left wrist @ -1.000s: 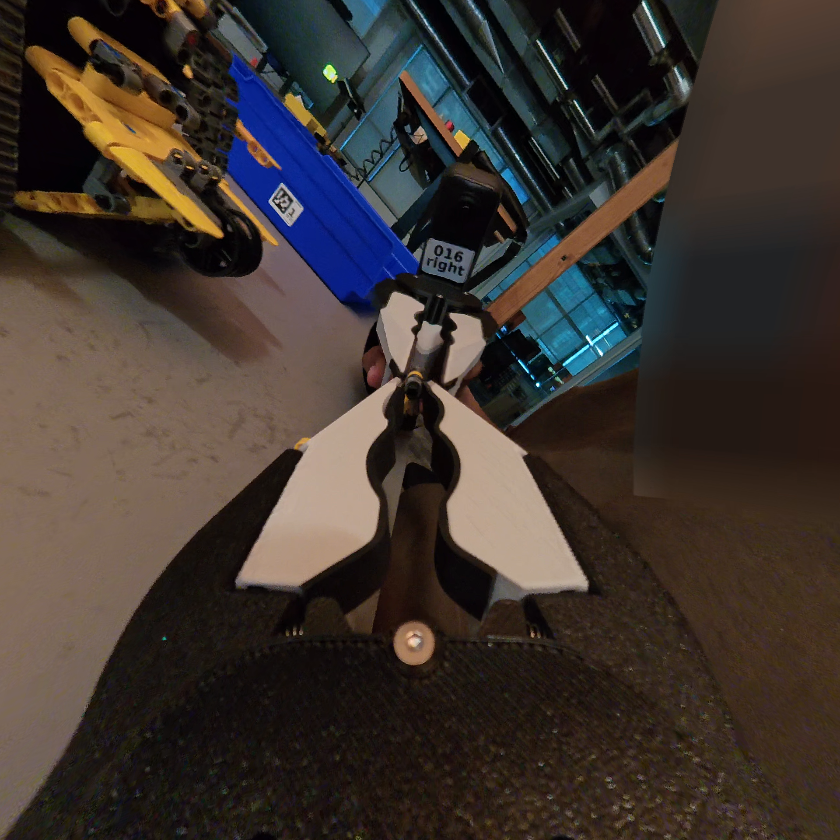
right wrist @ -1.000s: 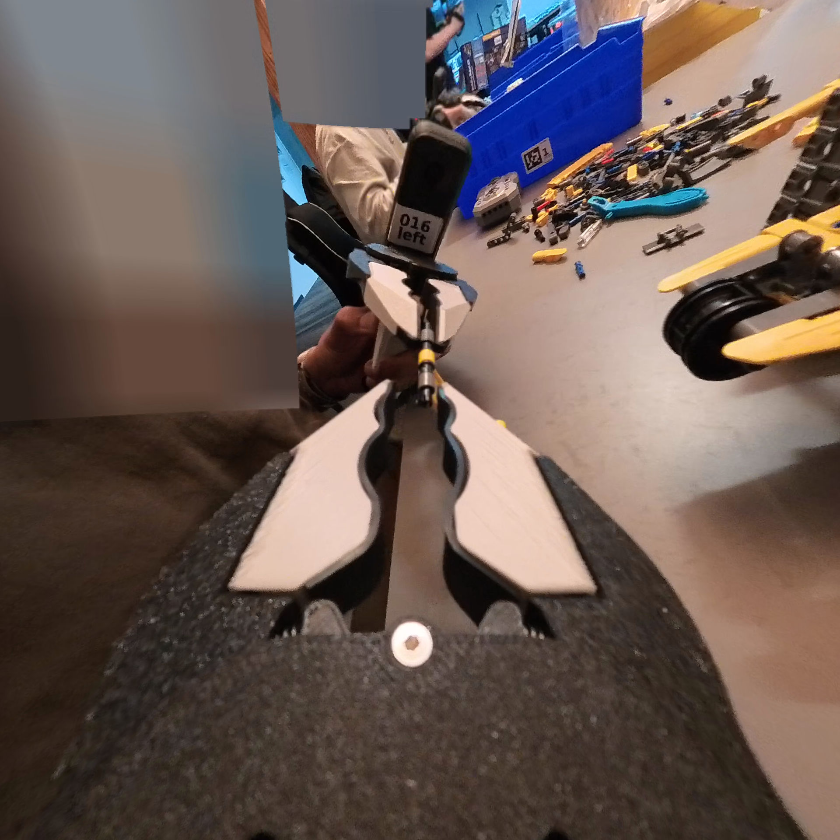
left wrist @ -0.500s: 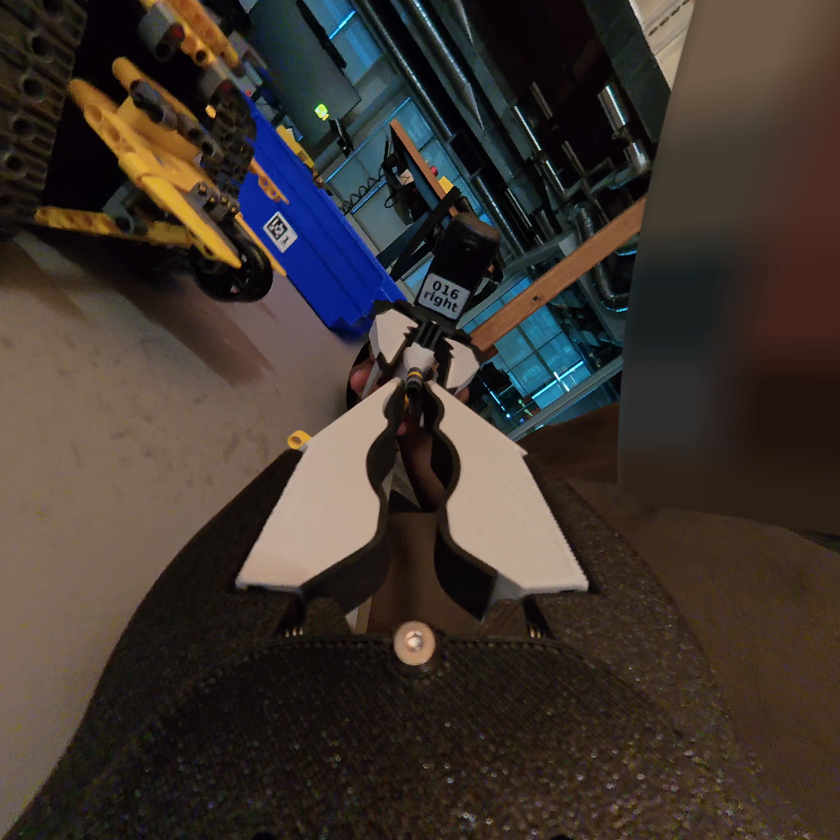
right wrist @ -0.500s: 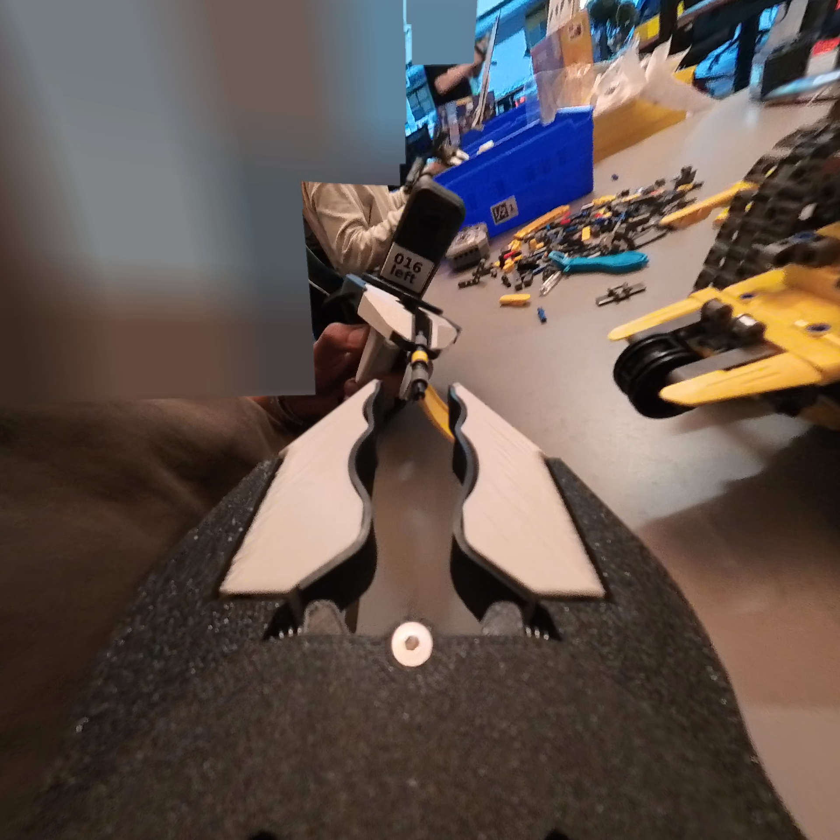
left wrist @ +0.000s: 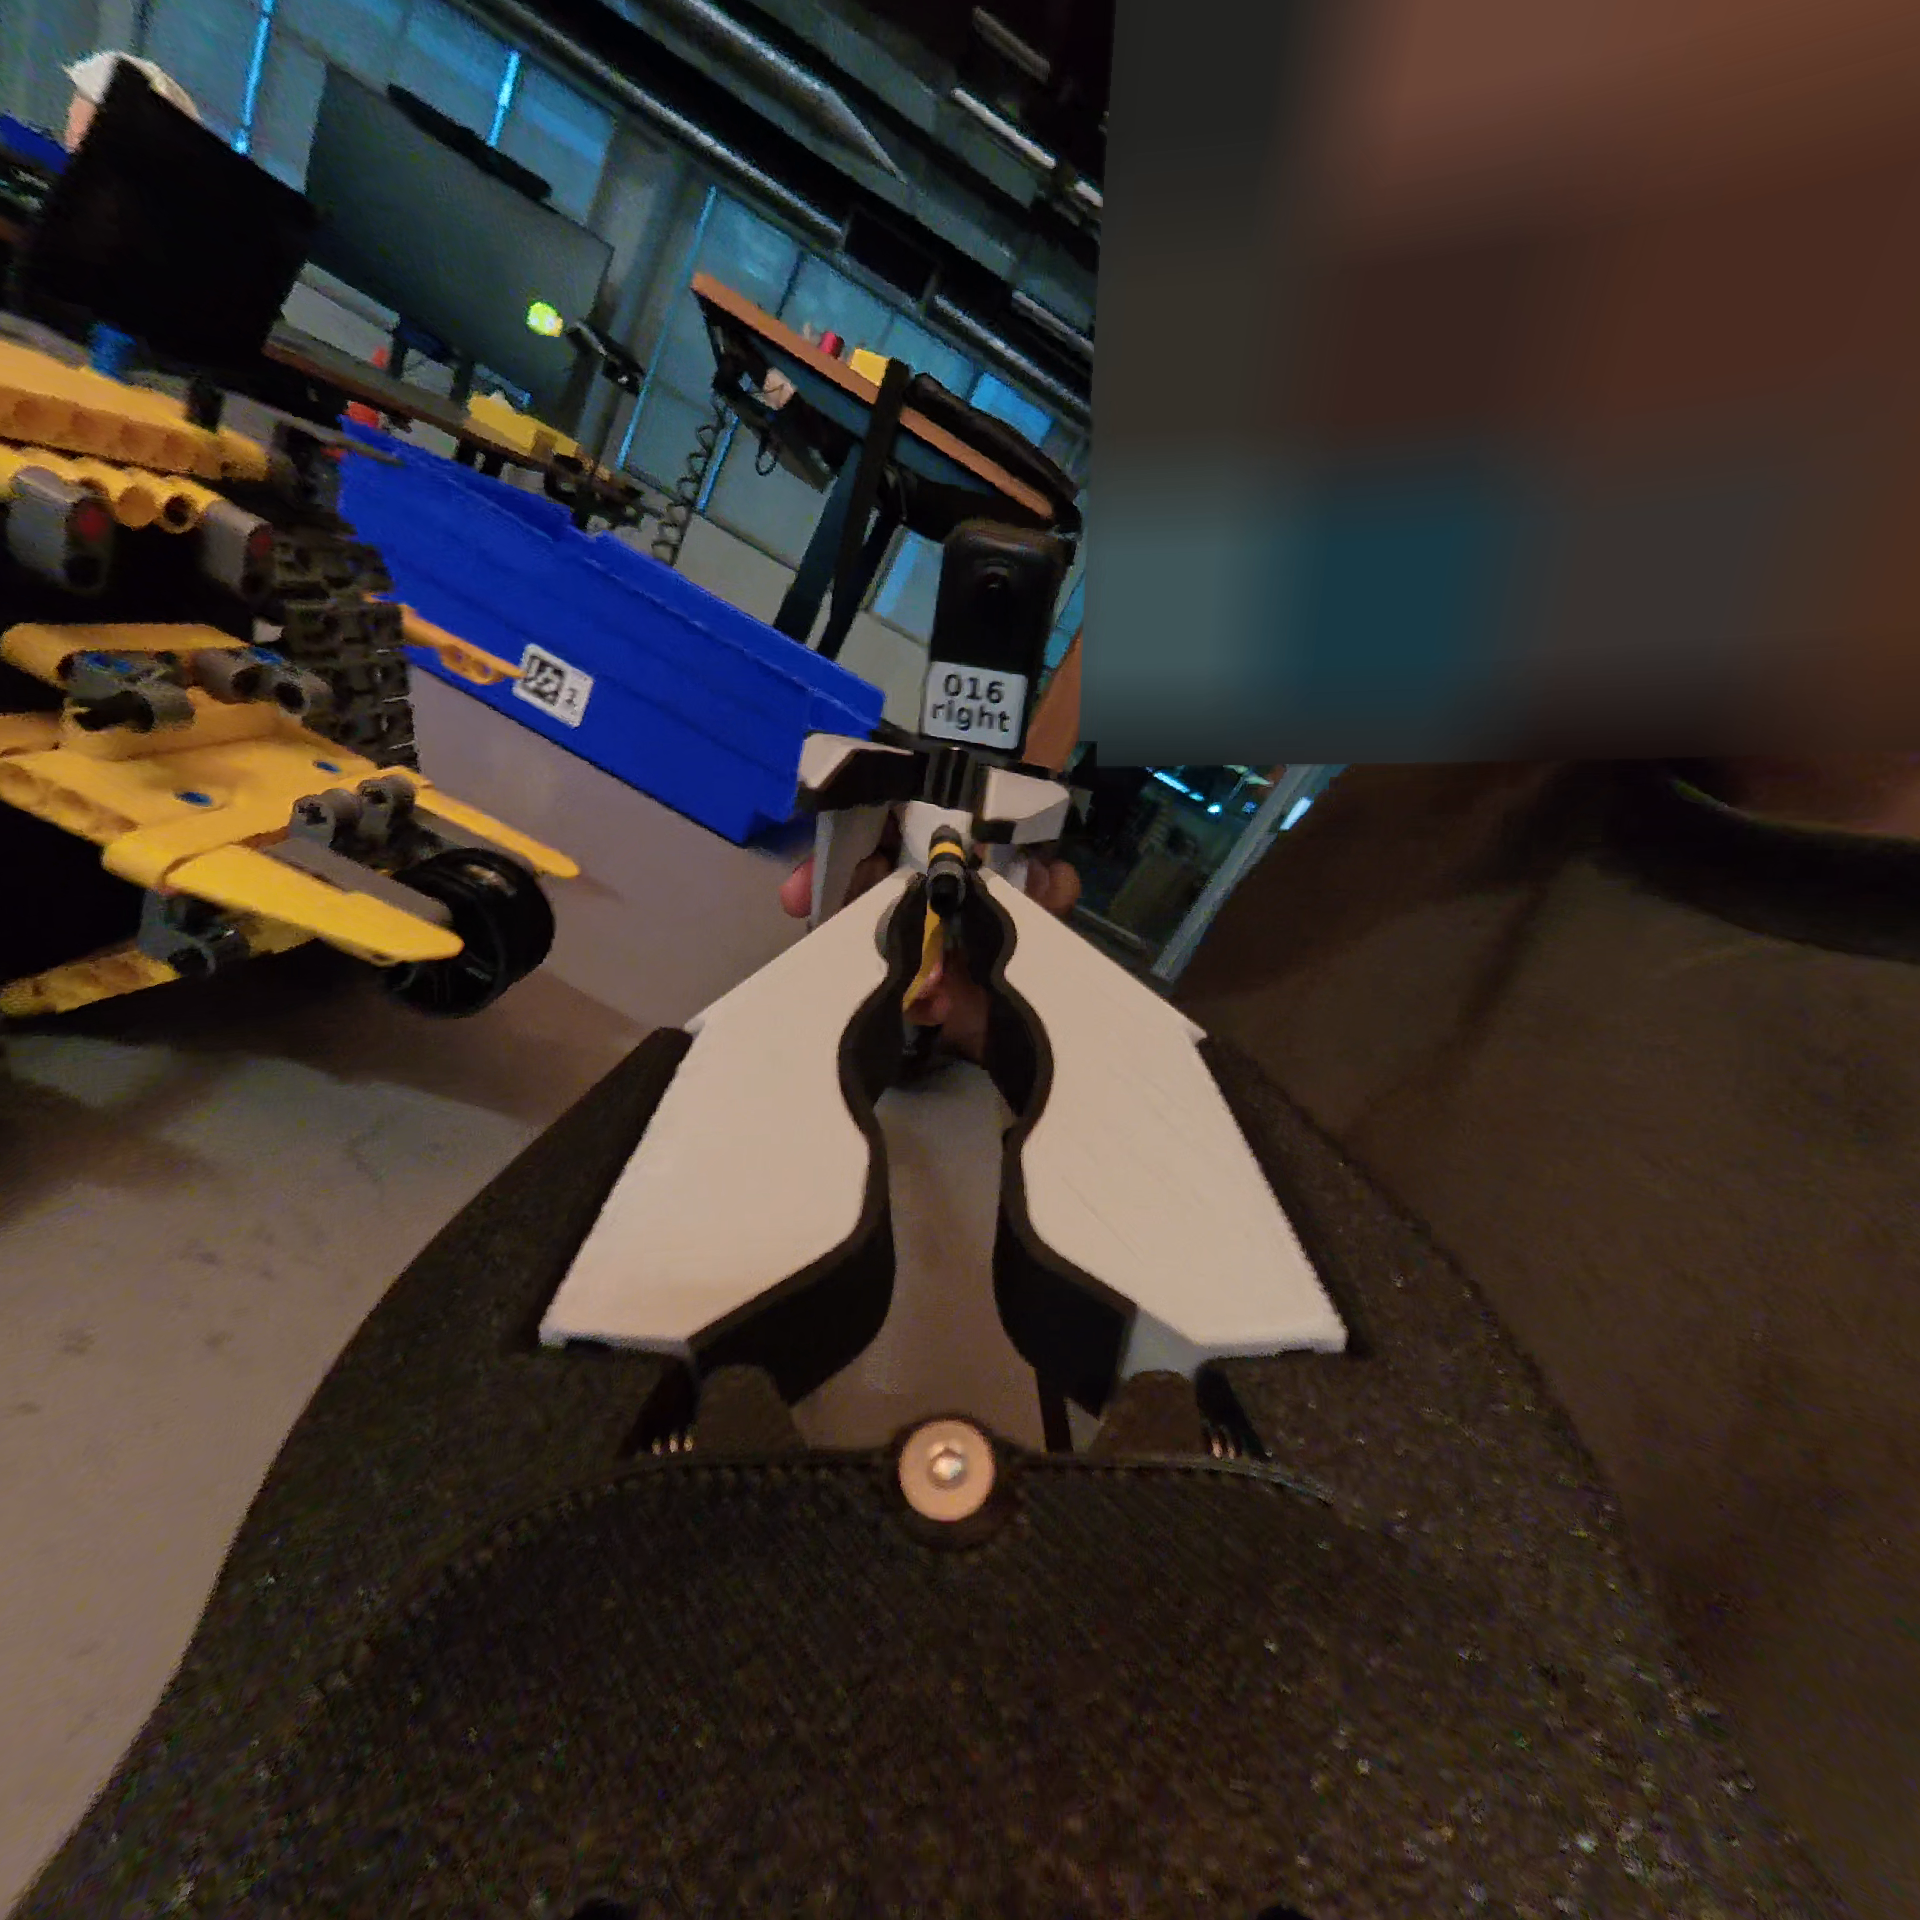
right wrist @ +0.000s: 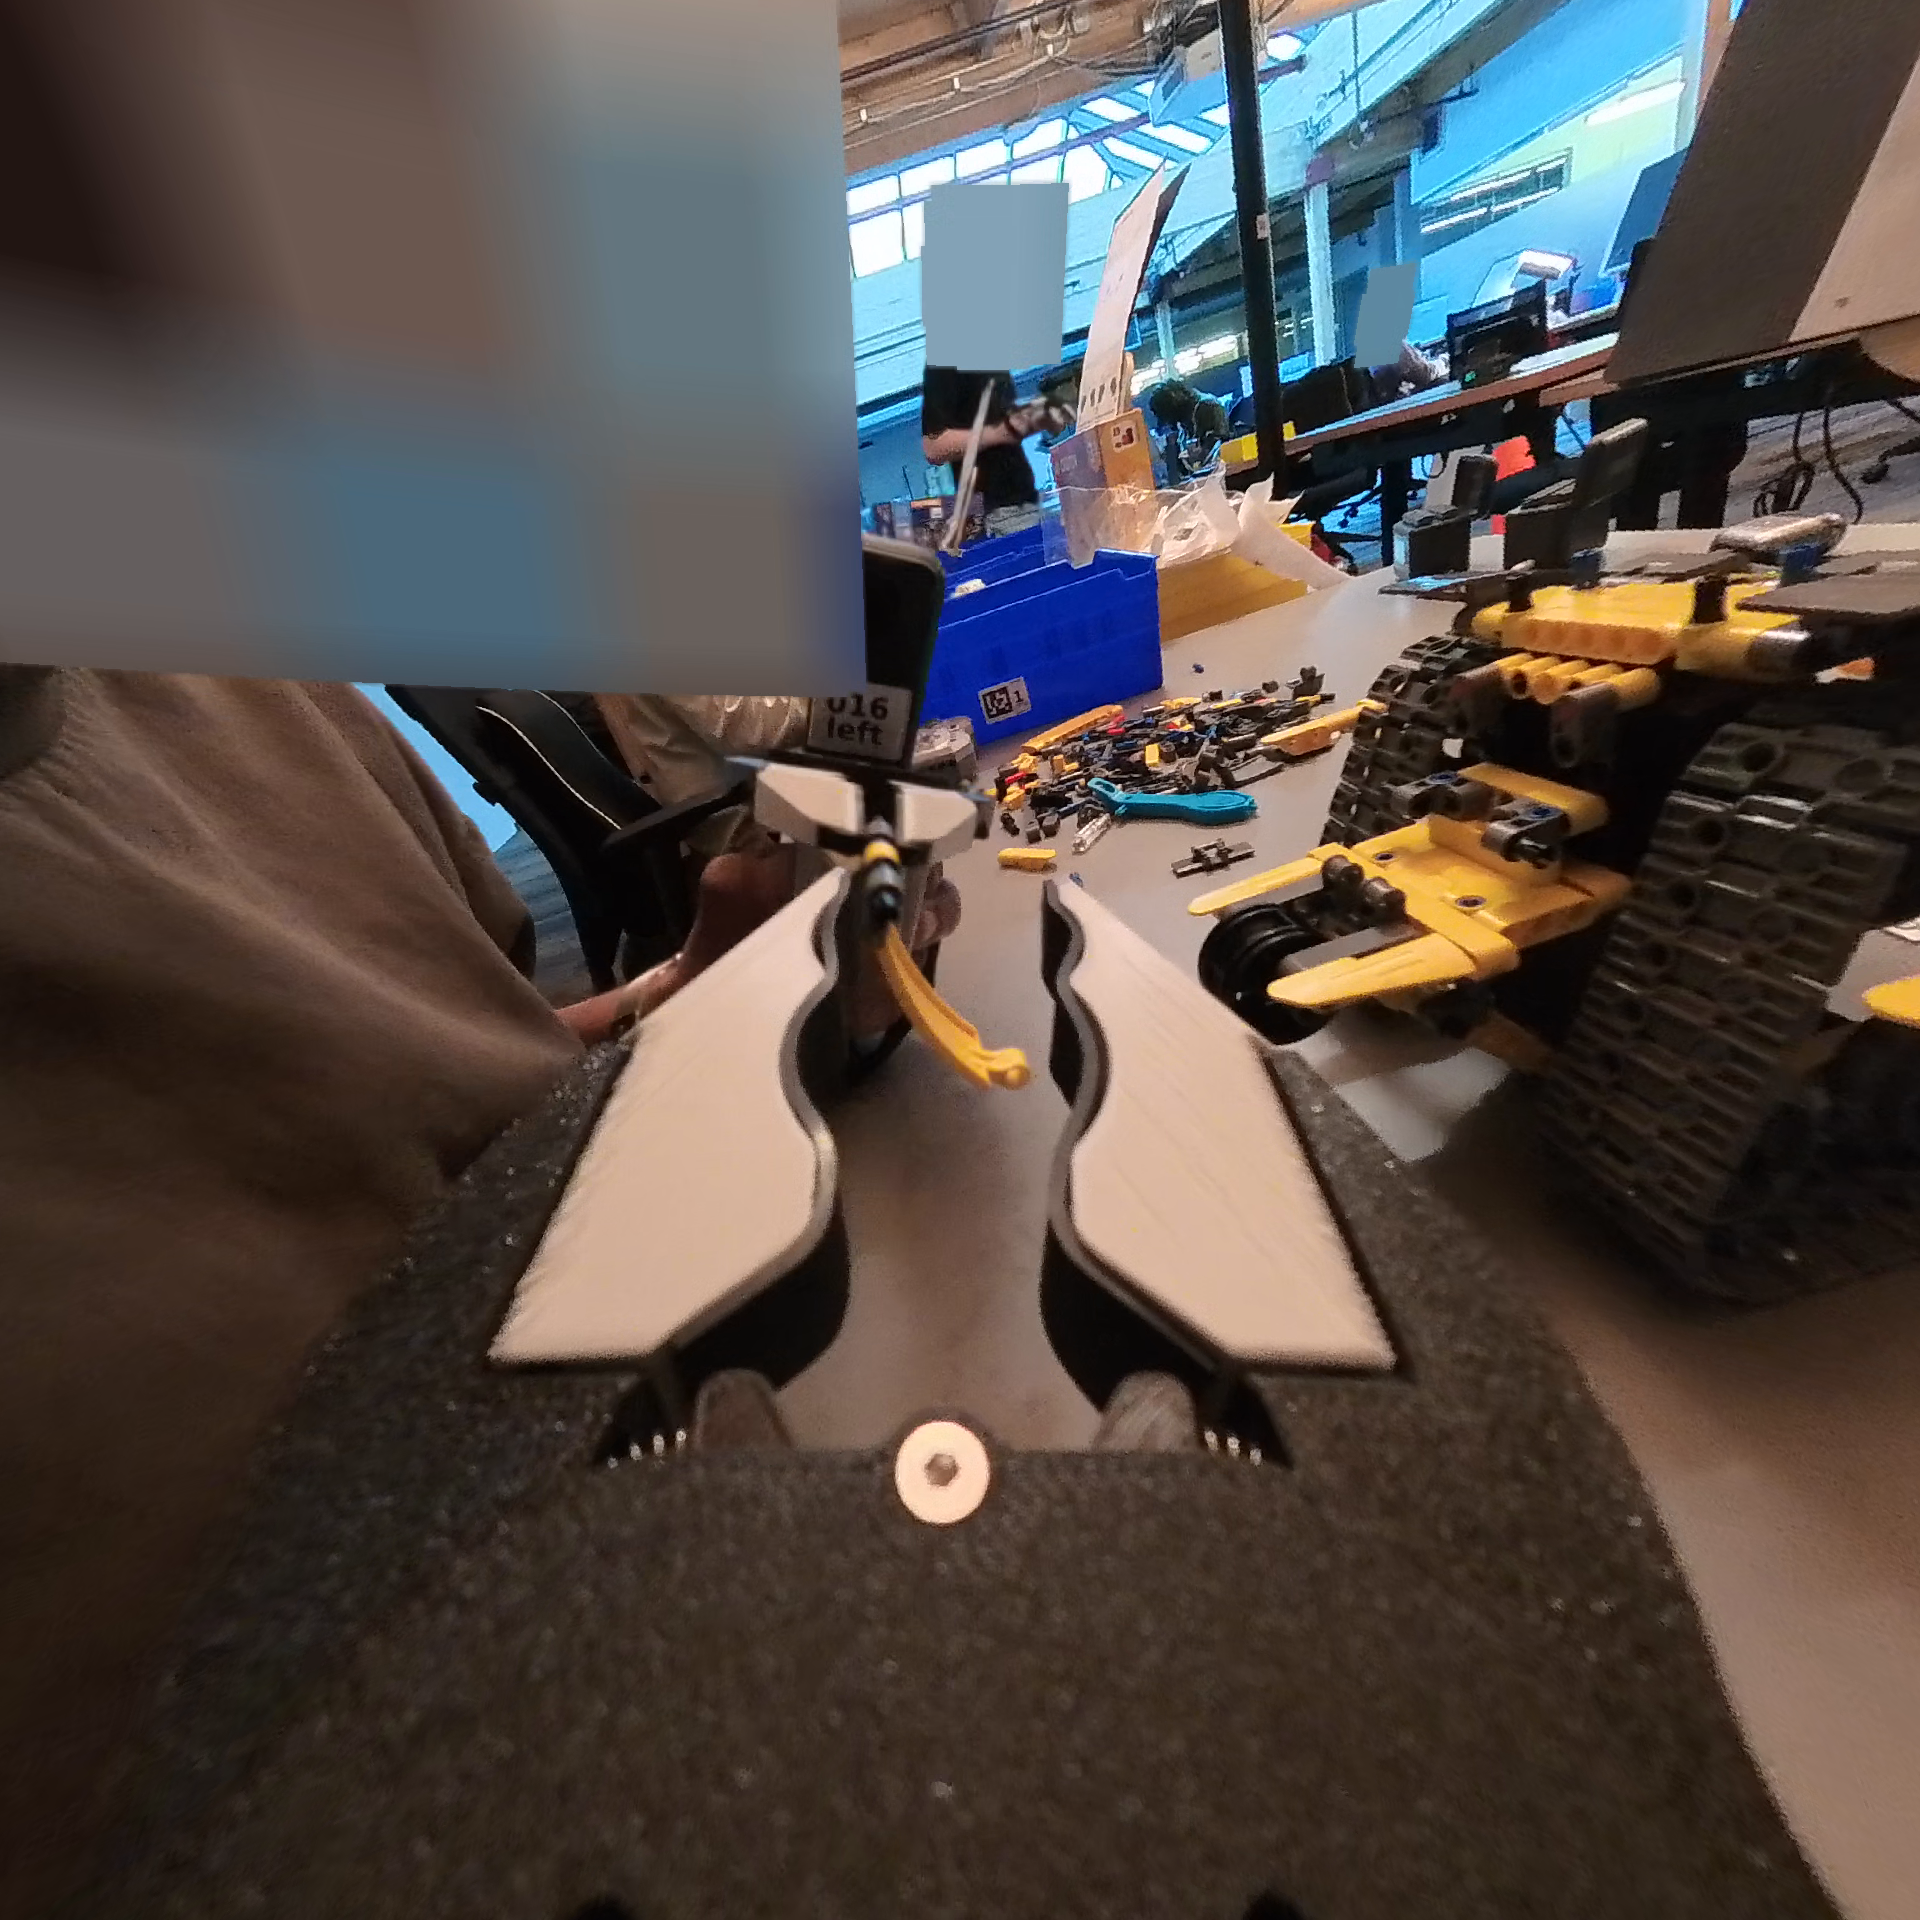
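Two grippers face each other above the table (right wrist: 1132, 862). Our left gripper (left wrist: 940, 899) is clamped on a small black-and-yellow pin (right wrist: 881, 883) carrying a curved yellow piece (right wrist: 935, 1013). Our right gripper (right wrist: 943, 894), jaws apart and empty, sits just beside that piece, near the yellow tracked model (right wrist: 1455, 914).

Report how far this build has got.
Done: the tracked yellow model looks largely assembled. In hand: the left gripper is shut on a small axle piece with a curved yellow arm. The right gripper is open next to it and holds nothing. Left: a pile of loose parts lies by the blue bin, so more probably remains.
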The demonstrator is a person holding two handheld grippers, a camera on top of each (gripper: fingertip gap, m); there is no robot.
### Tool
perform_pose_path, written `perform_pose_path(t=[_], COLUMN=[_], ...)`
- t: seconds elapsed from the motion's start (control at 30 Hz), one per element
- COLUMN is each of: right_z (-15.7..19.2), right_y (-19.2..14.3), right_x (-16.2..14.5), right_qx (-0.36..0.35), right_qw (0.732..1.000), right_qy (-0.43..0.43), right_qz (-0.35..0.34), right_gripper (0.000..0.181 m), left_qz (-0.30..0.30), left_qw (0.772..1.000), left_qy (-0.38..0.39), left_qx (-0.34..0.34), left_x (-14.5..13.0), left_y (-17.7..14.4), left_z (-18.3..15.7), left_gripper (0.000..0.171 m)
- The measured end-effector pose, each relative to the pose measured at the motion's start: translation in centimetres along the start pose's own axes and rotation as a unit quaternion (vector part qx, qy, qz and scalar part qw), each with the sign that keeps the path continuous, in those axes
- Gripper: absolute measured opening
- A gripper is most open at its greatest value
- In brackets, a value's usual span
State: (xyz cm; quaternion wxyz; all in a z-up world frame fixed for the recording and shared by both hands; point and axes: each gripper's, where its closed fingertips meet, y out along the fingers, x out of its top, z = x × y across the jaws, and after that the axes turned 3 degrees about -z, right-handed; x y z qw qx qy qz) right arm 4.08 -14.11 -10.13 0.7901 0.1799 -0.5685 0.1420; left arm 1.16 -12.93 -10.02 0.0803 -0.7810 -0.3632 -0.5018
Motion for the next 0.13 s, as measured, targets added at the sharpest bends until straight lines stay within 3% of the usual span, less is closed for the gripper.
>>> perform_pose_path(t=[0.13], right_z=[-0.33], right_y=[0.43], right_x=[-0.54], right_qx=[-0.002], right_qw=[1.000], right_qy=[0.012], right_qz=[0.015], right_gripper=[0.038], left_qz=[-0.010], left_qw=[1.000], left_qy=[-0.018], left_qx=[-0.001], left_x=[0.35], left_y=[-0.14], left_z=[0.46], left_gripper=[0.004])
